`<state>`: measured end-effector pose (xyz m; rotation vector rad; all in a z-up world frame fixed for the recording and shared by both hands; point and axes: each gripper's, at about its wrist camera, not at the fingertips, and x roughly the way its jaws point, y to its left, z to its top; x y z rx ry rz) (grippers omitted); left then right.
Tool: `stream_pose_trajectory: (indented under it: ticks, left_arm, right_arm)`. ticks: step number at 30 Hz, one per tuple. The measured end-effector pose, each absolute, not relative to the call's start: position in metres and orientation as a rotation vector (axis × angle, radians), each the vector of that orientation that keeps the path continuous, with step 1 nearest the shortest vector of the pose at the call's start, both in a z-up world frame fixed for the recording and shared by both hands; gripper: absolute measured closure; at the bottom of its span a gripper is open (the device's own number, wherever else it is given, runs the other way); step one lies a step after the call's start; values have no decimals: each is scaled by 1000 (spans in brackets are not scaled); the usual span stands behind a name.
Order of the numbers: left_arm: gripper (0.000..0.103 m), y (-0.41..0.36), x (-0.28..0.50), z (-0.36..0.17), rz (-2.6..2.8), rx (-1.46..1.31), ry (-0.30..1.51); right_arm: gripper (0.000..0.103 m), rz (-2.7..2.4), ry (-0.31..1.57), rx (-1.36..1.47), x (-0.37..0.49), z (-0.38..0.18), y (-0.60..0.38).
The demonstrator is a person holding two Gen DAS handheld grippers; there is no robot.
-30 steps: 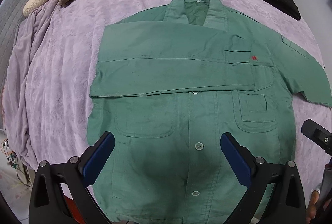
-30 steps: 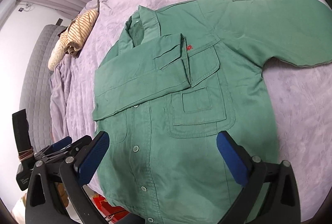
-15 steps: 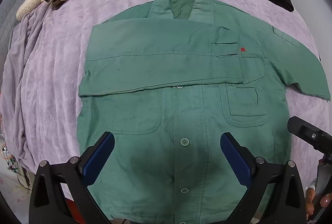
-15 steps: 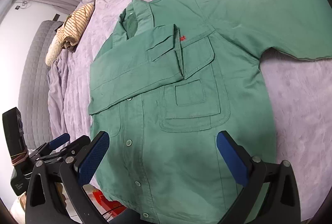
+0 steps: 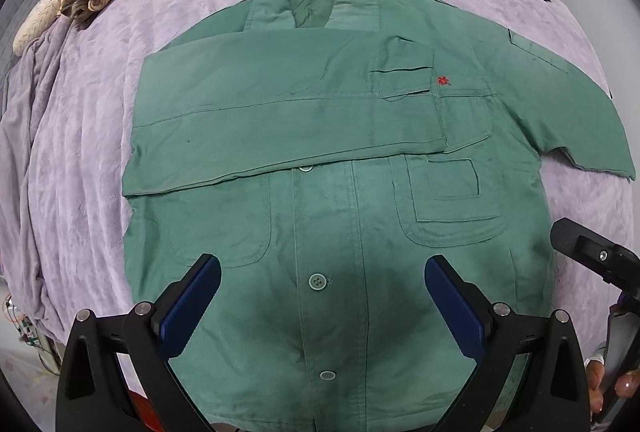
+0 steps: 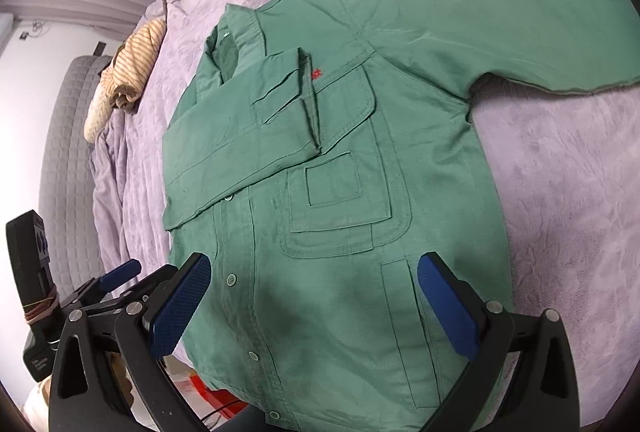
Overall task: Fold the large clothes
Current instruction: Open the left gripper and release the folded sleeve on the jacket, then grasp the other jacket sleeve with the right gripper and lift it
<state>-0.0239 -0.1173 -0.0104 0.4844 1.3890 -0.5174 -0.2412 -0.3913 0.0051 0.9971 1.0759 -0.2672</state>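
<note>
Green button-front cotton work jacket flat on lilac plush bedspread, one sleeve folded across chest, other out twd 3 o'clock. Left gripper & right gripper both spread apart, holding nothing, at the jacket's 6 o'clock hem.

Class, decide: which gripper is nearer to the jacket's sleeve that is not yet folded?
The right. The right gripper hovers over the hem on the same side as the unfolded sleeve. The left gripper hovers over the button placket, closer to the folded sleeve.

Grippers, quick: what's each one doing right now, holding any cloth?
Left gripper: open, holding nothing, above the green jacket.
Right gripper: open, holding nothing, also above the jacket.
</note>
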Motion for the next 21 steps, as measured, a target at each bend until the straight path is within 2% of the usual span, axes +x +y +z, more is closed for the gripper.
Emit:
stream_pose_trajectory:
  ticks: [10, 16, 21]
  left_arm:
    - [1, -156, -29, -29, -597, 520, 1419]
    - [1, -173, -30, -47, -631, 542, 1447]
    - [1, -178, -25, -57, -624, 551, 1455]
  right_arm:
    - [0, -353, 916, 1215, -291, -10, -461]
    - [0, -528, 750, 1328, -344, -20, -531]
    - [0, -680, 541, 1456, -402, -30, -591]
